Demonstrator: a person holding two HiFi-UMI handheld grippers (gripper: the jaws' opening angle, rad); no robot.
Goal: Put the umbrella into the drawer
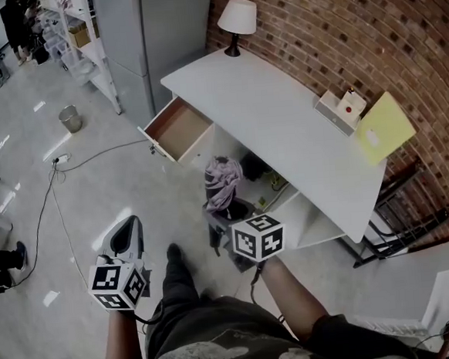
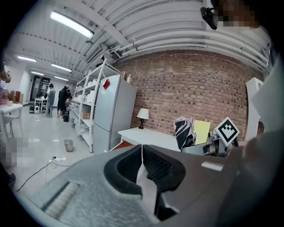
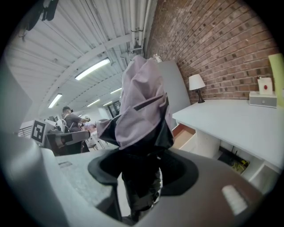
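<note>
A folded lilac and black umbrella (image 1: 223, 179) stands upright in my right gripper (image 1: 226, 213), whose jaws are shut on its dark lower part. In the right gripper view the umbrella (image 3: 142, 102) fills the middle, rising out of the right gripper (image 3: 142, 164). The white desk (image 1: 282, 124) has its wooden drawer (image 1: 176, 129) pulled open at the left end, beyond the umbrella; the drawer (image 3: 184, 133) shows to the umbrella's right. My left gripper (image 1: 126, 230) hangs lower left over the floor. Its pads (image 2: 141, 148) meet at the tips with nothing between them.
On the desk stand a lamp (image 1: 237, 19), a white box (image 1: 341, 110) and a yellow folder (image 1: 383, 127). A grey cabinet (image 1: 151, 33) and shelving stand left of the desk. A metal bucket (image 1: 69, 117) and a cable (image 1: 55, 188) lie on the floor. People stand far off.
</note>
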